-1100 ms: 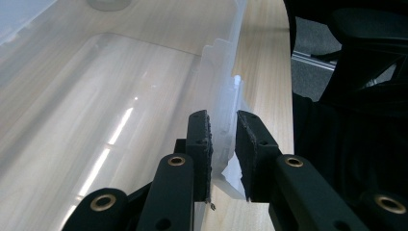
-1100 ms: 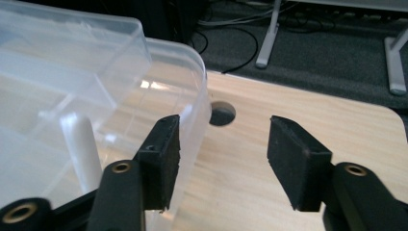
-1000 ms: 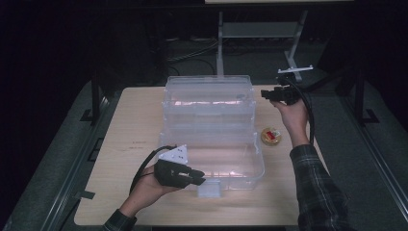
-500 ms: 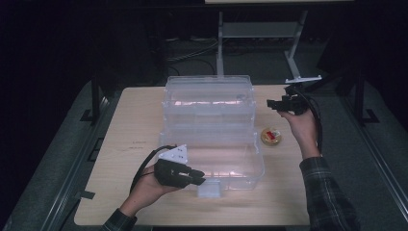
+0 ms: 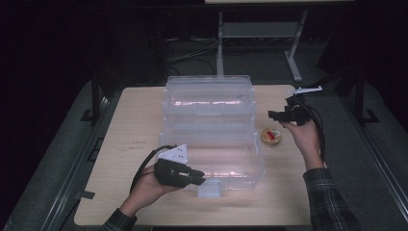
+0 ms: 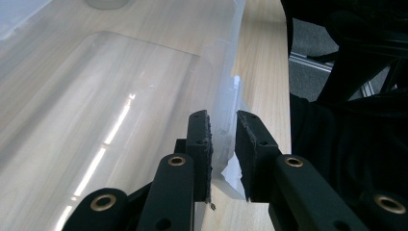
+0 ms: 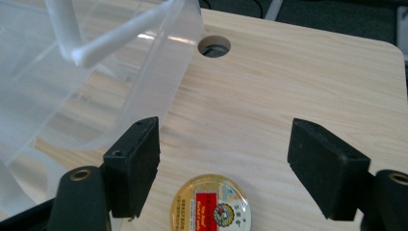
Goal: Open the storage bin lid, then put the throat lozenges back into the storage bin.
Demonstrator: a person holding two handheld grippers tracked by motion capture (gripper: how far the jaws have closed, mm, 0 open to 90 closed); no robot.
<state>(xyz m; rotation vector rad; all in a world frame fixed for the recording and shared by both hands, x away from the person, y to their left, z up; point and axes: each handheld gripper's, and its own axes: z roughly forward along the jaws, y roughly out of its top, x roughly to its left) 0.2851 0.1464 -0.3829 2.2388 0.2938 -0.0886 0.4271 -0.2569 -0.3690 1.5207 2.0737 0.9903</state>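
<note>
Black pads of the left tool [image 6: 222,139] pinch the front latch [image 5: 210,190] of the clear plastic box [image 5: 211,130]. Its lid stands raised. The right tool [image 7: 223,168] has just been opening its jaws, nothing between them, above a small round golden tin [image 7: 211,204] lying on the wooden surface [image 5: 125,139] just beside the box.

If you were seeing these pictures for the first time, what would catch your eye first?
The large clear plastic storage box with its lid raised dominates the middle of the wooden table. The left tongs pinch its front latch tab, while the right tongs hang open over a small round gold tin beside it.
</note>
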